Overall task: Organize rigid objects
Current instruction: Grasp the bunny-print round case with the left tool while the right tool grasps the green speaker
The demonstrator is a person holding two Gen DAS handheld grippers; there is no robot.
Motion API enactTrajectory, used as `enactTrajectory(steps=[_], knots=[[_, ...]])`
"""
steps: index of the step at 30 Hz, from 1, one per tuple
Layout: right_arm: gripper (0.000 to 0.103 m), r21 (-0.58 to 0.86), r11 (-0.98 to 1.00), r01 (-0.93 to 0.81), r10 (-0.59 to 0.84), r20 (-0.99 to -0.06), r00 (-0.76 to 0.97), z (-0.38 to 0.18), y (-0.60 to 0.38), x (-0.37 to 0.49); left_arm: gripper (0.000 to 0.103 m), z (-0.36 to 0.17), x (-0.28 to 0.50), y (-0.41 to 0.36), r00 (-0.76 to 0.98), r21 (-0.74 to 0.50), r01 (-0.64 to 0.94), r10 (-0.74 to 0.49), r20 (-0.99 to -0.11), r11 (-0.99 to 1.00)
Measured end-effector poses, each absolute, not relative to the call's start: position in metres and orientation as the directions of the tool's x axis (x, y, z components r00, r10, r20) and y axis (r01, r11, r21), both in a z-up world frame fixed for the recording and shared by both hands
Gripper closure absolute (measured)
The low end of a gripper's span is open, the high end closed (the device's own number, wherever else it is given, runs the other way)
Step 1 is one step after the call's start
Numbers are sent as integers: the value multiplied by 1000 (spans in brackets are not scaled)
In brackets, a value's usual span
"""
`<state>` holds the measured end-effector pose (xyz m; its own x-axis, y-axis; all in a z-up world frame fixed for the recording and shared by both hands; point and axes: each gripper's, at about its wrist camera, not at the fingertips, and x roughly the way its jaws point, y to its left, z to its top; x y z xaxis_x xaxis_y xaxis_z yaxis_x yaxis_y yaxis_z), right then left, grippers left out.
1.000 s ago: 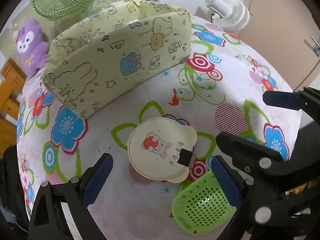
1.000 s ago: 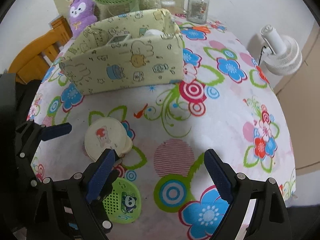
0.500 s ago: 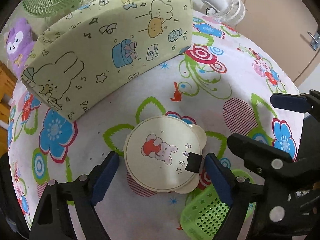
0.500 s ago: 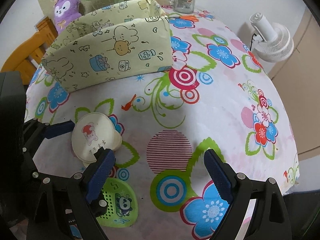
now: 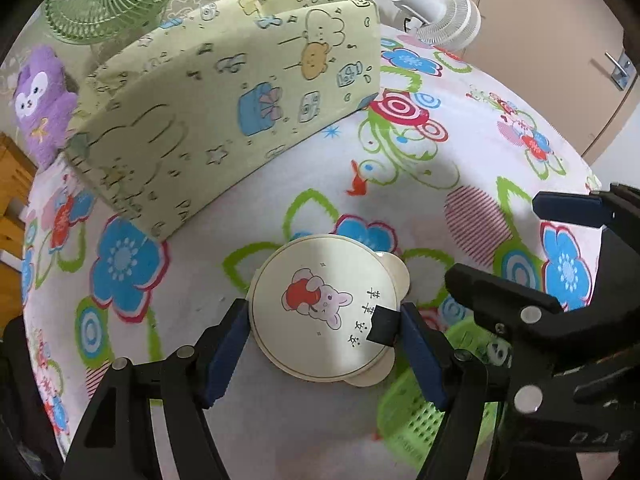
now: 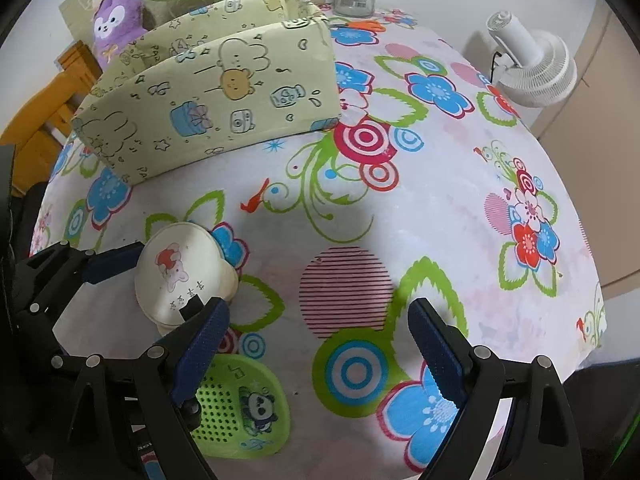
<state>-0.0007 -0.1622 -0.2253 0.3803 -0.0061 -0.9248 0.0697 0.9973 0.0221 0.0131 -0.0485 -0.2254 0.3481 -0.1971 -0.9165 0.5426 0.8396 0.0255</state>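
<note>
Round cream case [image 5: 325, 307], the one w/ the bunny print, lies flat on the flowered tablecloth [image 5: 420, 184], at about 6 o'clock from the yellow-green fabric box [image 5: 224, 120]. My left claw [image 5: 322, 344] straddles it, blue pads at 9 and 3 o'clock of the rim, jaws closing; pads look right at the edge, but I can't tell if they press yet. Gripping across the widest part b/c the case is flat and low, I reckon. Green perforated basket [image 6: 244, 404] sits at roughly 5 o'clock of the case, just beside it. My right claw [image 6: 318, 344] hangs wide open over bare cloth, nothing between its jaws, prob. waiting its turn.
</note>
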Motion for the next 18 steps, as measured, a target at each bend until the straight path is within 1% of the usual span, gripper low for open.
enactTrajectory(steps=[11, 16, 17, 18], knots=[[10, 43, 998, 37, 27, -936, 350, -232, -132, -17, 27, -227, -12, -7, 341, 39, 506, -159, -927, 862], [10, 56, 998, 8, 50, -941, 334, -236, -118, -24, 27, -228, -25, 7, 344, 46, 516, -157, -926, 855], [8, 53, 999, 3, 49, -941, 334, -237, -115, -26, 27, -229, -27, 9, 343, 47, 520, -158, -926, 853], [3, 52, 999, 0, 49, -941, 335, -237, -113, -27, 27, -230, -29, 10, 339, 46, 526, -159, -927, 849]])
